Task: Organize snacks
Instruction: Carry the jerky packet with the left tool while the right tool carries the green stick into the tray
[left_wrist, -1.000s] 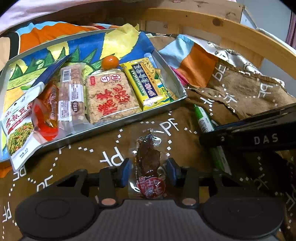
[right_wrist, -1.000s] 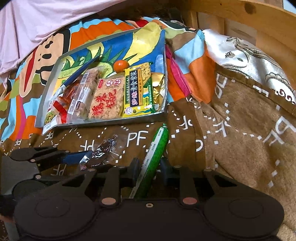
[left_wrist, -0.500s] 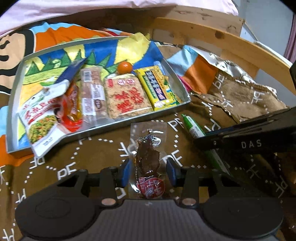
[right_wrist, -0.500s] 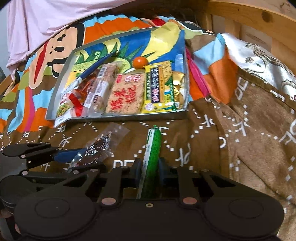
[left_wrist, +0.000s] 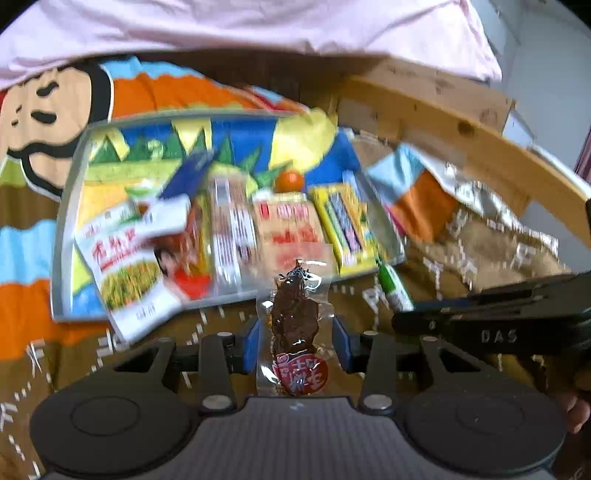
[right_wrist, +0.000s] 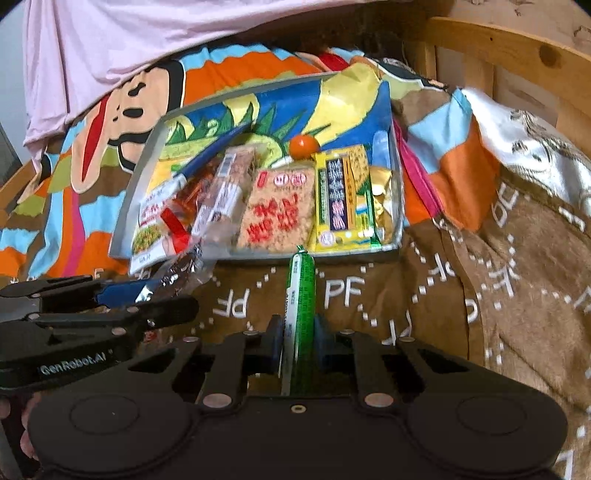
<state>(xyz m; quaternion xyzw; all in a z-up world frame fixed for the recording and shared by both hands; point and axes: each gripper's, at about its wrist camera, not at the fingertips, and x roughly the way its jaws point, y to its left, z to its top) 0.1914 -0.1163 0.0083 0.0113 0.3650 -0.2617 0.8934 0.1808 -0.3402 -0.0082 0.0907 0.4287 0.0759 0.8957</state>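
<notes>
My left gripper (left_wrist: 295, 341) is shut on a clear packet of dark dried meat (left_wrist: 295, 317) and holds it above the brown blanket, just in front of the metal tray (left_wrist: 61, 236). My right gripper (right_wrist: 298, 341) is shut on a green sausage stick (right_wrist: 301, 295), whose tip points at the tray's front wall (right_wrist: 354, 254). The tray holds several snack packets, among them a rice cracker pack (right_wrist: 277, 214), a yellow biscuit pack (right_wrist: 341, 195) and a small orange fruit (right_wrist: 303, 145). The left gripper with its packet shows at the left of the right wrist view (right_wrist: 147, 295).
The tray lies on a colourful cartoon blanket (right_wrist: 110, 110). A brown blanket with white letters (right_wrist: 498, 295) covers the near side. A curved wooden rail (left_wrist: 480, 147) runs along the back right. Pink cloth (left_wrist: 221, 22) hangs at the back.
Both grippers have lifted their snacks off the brown blanket and moved toward the tray. The tray now sits lower and nearer in both views.
</notes>
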